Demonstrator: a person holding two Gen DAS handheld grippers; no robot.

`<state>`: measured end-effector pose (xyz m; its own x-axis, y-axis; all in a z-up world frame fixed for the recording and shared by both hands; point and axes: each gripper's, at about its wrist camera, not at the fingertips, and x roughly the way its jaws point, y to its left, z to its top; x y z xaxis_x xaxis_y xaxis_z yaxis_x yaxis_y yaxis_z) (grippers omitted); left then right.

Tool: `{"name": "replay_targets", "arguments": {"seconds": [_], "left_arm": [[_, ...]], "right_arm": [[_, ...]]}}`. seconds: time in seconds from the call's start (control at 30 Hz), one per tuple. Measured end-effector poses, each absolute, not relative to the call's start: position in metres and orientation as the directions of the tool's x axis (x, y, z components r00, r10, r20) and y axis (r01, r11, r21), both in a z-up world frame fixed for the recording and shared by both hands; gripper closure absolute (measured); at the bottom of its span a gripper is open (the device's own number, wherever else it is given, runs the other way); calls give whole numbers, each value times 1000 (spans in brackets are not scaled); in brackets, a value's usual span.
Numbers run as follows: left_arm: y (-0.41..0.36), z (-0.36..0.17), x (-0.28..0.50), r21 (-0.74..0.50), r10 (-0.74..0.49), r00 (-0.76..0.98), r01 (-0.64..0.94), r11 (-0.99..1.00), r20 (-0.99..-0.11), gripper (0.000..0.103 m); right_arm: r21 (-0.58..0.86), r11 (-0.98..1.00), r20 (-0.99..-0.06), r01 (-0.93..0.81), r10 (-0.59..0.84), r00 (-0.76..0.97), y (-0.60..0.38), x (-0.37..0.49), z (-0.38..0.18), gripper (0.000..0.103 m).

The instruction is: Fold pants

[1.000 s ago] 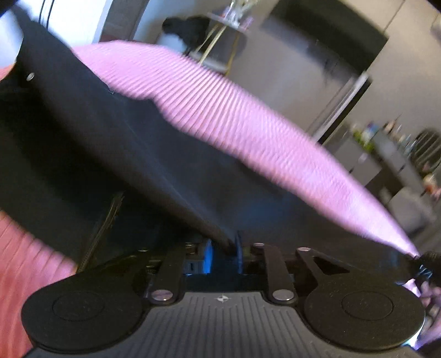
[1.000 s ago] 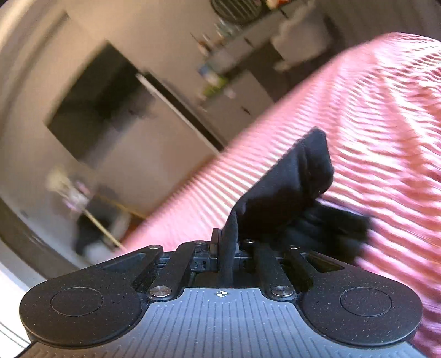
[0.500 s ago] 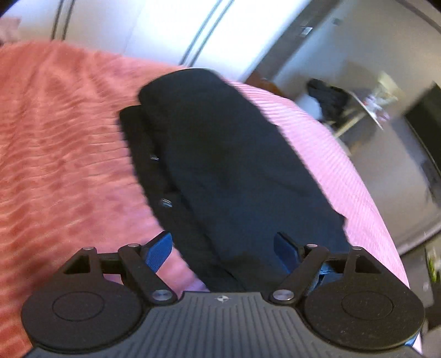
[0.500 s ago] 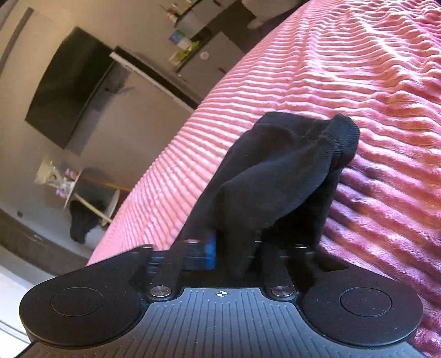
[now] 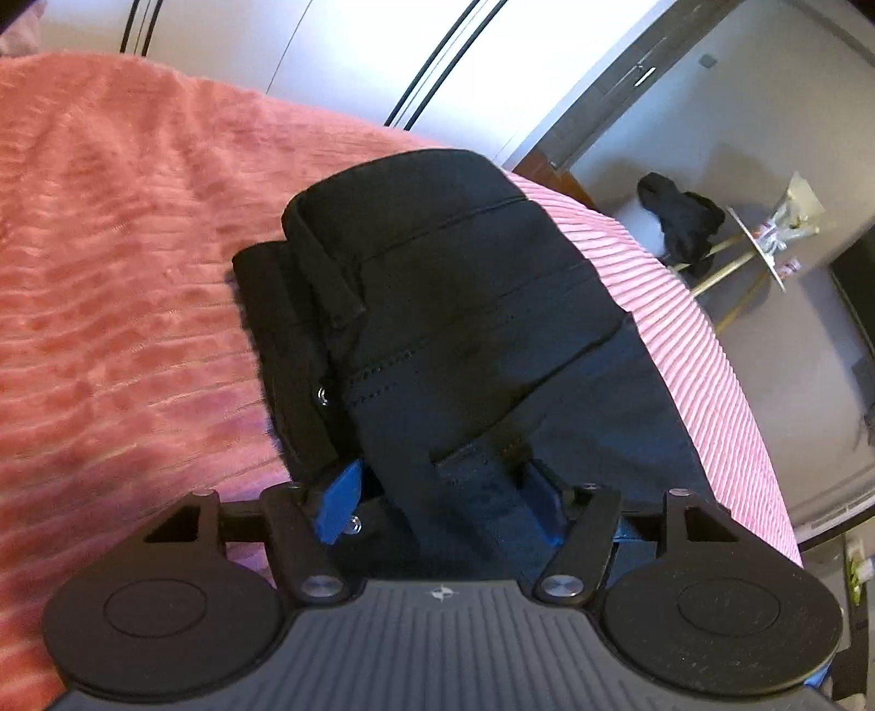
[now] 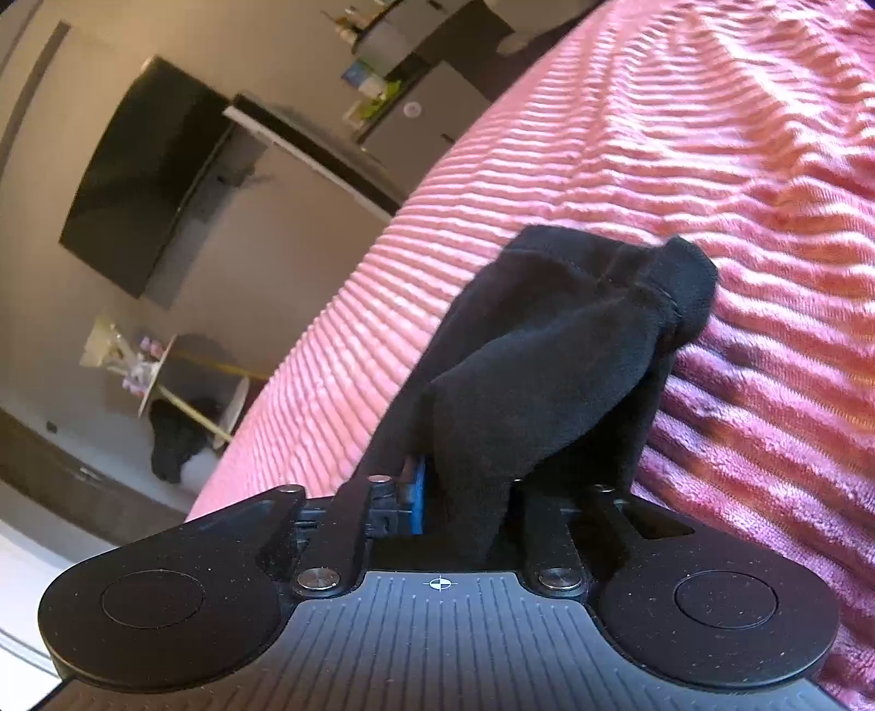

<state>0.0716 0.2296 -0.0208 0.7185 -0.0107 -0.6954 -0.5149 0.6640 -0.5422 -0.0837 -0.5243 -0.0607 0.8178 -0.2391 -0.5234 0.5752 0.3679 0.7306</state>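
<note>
The black pants [image 5: 465, 284] lie folded in a thick stack on the pink ribbed bedspread [image 5: 120, 273]. My left gripper [image 5: 443, 508] straddles the stack's near edge. Its jaws are closing with that cloth between the blue pads [image 5: 339, 508], and a dark gap shows beside the left pad. In the right wrist view a bunched end of the pants [image 6: 558, 350] rises from my right gripper [image 6: 470, 503] and droops onto the bedspread [image 6: 683, 137]. The right jaws are opening, with the cloth still standing between them.
The bed's edge curves down the right of the left wrist view. Beyond it stand a small gold-legged side table [image 5: 760, 246] and a dark garment on the floor [image 5: 683, 219]. A wall TV [image 6: 142, 175] and white wardrobe doors [image 5: 328, 49] lie further off.
The left gripper let go of the pants, swung round to face the folded stack, opened wide, then narrowed around its near edge. The right gripper sank toward the bed and its jaws parted slightly.
</note>
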Motion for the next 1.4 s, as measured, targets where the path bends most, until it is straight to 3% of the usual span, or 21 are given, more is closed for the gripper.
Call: {"name": "replay_targets", "arguments": {"seconds": [0.03,0.07,0.13,0.2,0.3,0.43,0.5,0.53,0.57,0.6,0.67,0.83,0.87,0.93,1.03,1.1,1.17,1.23,1.3,1.33,1.4], "left_arm": [[230,-19,72,-550,-11,722,-516,657,-691,38],[231,-17,73,-559,-10,734,-509,654,-680,56],[229,-7,73,-544,7,733,-512,665,-681,72],[230,6,71,-529,23,736,-508,680,-677,90],[235,26,60,-585,0,782,-466,663,-624,94],[230,45,36,-587,-5,832,-387,711,-555,94],[226,41,31,-510,28,812,-393,766,-583,93],[228,35,35,-477,43,782,-422,771,-622,89],[231,24,36,-459,44,738,-464,758,-673,89],[235,12,37,-464,30,703,-500,731,-710,88],[242,0,28,-469,57,670,-575,671,-740,80],[246,11,15,-458,105,690,-578,675,-716,74],[243,17,15,-451,112,697,-568,689,-708,74],[244,20,18,-444,121,713,-550,707,-691,74],[232,34,20,-425,133,738,-516,744,-662,74],[220,42,26,-380,143,748,-481,790,-648,68],[205,46,33,-318,158,749,-449,835,-643,44],[189,47,38,-251,197,752,-437,864,-629,36],[171,47,43,-174,233,756,-417,892,-612,26],[163,45,45,-144,245,755,-408,901,-608,19],[153,38,50,-107,248,756,-386,916,-606,18]], "right_arm": [[737,353,-526,577,-236,817,-525,-83,-63,79],[738,338,-536,584,-233,811,-528,-80,-66,79],[730,344,-543,590,-232,807,-528,-77,-65,97],[670,405,-579,622,-239,780,-526,-67,-52,98],[556,533,-556,638,-333,762,-518,-59,-18,98],[600,613,-383,514,-345,857,-515,-79,17,98],[546,653,-384,525,-362,850,-510,-84,14,94],[526,646,-429,554,-361,828,-513,-85,5,76],[490,602,-573,630,-323,754,-524,-84,-20,64],[490,602,-573,630,-323,754,-524,-84,-20,50],[556,511,-625,656,-264,735,-538,-97,-44,55],[720,372,-515,586,-278,811,-553,-123,-45,50],[716,374,-520,590,-280,807,-554,-120,-43,55],[678,407,-536,611,-296,791,-553,-111,-38,98],[582,504,-551,638,-333,766,-539,-94,-19,98],[585,576,-459,571,-345,819,-529,-98,-3,98],[568,587,-435,576,-380,816,-526,-103,4,95],[405,555,-540,727,-496,680,-525,-99,4,59],[250,493,-595,833,-600,534,-522,-97,4,52],[208,467,-586,860,-644,492,-519,-99,7,52],[170,435,-540,884,-709,453,-509,-102,19,51]]}}
